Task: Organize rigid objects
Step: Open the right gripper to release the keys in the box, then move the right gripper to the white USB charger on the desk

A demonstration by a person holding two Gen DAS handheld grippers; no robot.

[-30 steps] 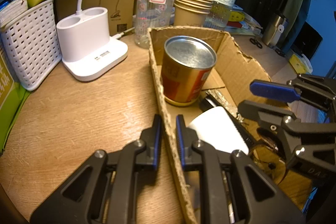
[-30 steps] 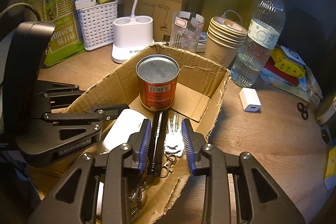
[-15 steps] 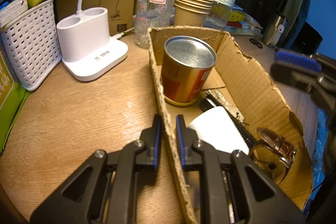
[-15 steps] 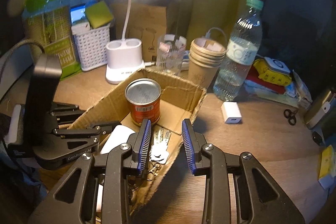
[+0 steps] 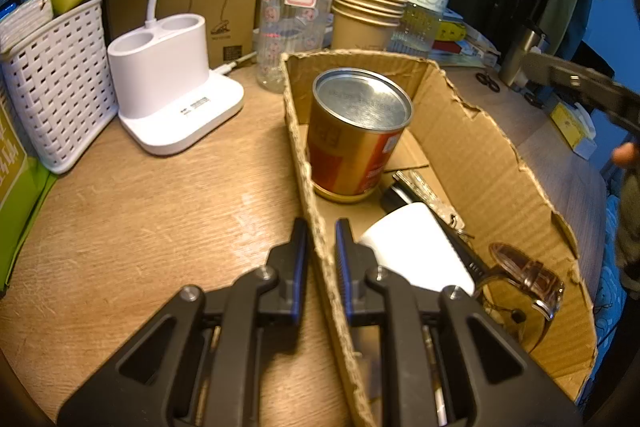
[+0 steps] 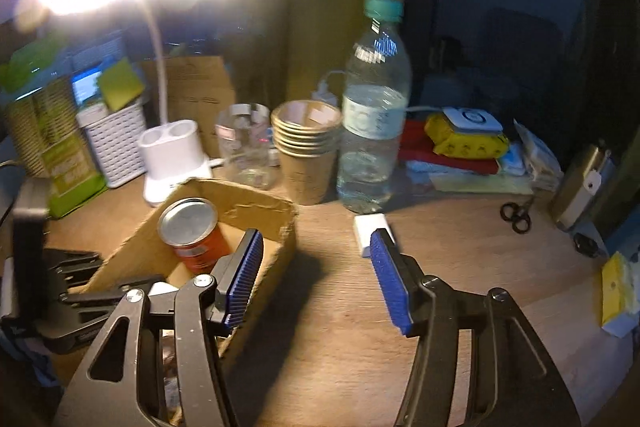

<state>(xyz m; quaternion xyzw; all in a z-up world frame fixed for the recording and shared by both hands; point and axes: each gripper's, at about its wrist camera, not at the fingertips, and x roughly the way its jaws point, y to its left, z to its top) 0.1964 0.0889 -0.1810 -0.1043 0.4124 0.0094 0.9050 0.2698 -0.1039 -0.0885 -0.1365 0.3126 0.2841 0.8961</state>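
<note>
A cardboard box (image 5: pixel 472 147) lies on the wooden desk. It holds a red and gold can (image 5: pixel 360 147), a white block (image 5: pixel 412 247), a key bunch (image 5: pixel 424 191) and a brown glossy item (image 5: pixel 528 279). My left gripper (image 5: pixel 322 247) is shut on the box's near left wall, one finger on each side. My right gripper (image 6: pixel 316 239) hangs above the desk just right of the box (image 6: pixel 256 215); its jaws are opening with nothing between them. A white charger (image 6: pixel 366 227) lies on the desk past its right finger (image 6: pixel 390 279).
Behind the box stand a lamp base (image 5: pixel 168 87), a glass (image 5: pixel 292 27), stacked paper cups (image 5: pixel 366 15) and a water bottle (image 6: pixel 372 131). A white basket (image 5: pixel 52 79) is far left. Small scissors (image 6: pixel 516 215) and packets (image 6: pixel 464 139) lie at right.
My right gripper has lifted out of the box and swung right over the desk, its jaws spreading wider; the keys stayed in the box. My left gripper has not moved.
</note>
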